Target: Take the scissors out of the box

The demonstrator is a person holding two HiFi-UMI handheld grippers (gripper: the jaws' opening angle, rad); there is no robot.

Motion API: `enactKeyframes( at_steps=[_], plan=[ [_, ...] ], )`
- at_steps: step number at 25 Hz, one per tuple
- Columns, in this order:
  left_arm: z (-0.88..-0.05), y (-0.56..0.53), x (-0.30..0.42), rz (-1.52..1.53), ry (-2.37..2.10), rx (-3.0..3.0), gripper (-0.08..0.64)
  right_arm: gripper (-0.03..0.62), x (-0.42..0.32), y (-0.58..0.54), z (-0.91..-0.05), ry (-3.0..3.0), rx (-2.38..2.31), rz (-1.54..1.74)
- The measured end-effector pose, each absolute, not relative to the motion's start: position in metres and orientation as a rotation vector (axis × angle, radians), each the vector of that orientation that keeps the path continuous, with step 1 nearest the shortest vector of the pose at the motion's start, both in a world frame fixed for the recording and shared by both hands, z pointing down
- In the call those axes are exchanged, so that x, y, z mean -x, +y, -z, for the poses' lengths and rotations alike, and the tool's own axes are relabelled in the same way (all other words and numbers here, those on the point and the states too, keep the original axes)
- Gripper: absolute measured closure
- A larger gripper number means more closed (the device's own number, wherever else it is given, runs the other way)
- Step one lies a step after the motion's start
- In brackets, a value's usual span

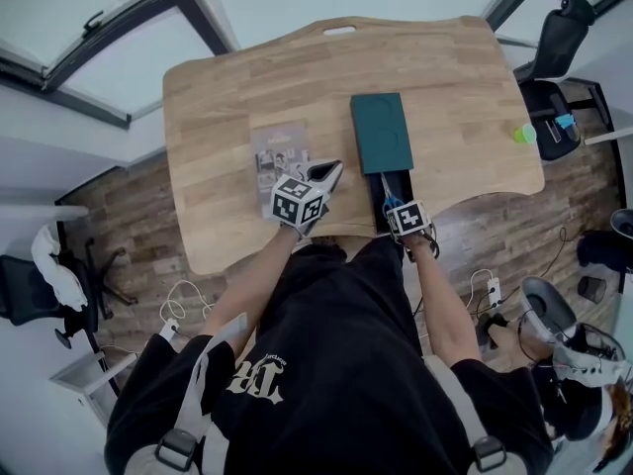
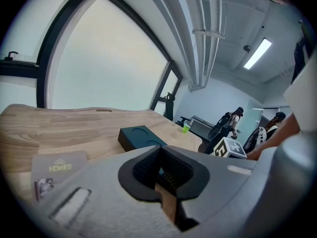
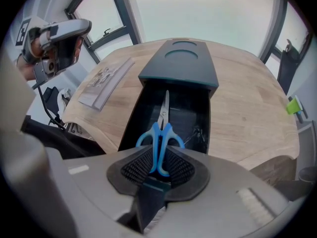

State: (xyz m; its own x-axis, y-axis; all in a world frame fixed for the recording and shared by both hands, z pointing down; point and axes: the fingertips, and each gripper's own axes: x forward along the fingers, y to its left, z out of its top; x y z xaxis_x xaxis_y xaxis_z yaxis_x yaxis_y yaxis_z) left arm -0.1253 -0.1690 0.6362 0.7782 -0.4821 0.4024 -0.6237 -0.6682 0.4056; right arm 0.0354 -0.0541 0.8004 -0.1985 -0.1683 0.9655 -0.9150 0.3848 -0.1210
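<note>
I find the scissors [image 3: 159,133] clamped by their blue handles between the right gripper's [image 3: 158,165] jaws, blades pointing ahead over the open box [image 3: 179,66] tray. Extraction is begun; I judge lifting clear remains. The left gripper [image 2: 161,171] jaws stand apart, empty.

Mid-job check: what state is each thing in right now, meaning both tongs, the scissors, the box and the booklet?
Scissors: blades closed, inside the drawer, not yet out.
Box: open, with the drawer slid out toward the person.
Right tongs: shut on the Scissors' blue handles.
Left tongs: open, nothing between them.
Booklet: closed, flat on the table.
</note>
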Motion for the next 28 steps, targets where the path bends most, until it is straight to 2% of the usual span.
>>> enactKeyframes(
  at_steps=[16,28],
  plan=[
    [-0.633,-0.150,0.122,-0.368,-0.799,-2.464,0.560,0.507,-0.016,-0.032,-0.772,-1.732,-0.986,-0.903],
    [-0.621,-0.160,0.133,-0.333,-0.838,-2.468,0.560,0.507,-0.010,-0.076,-0.732,-1.823,-1.071,-0.850]
  ],
)
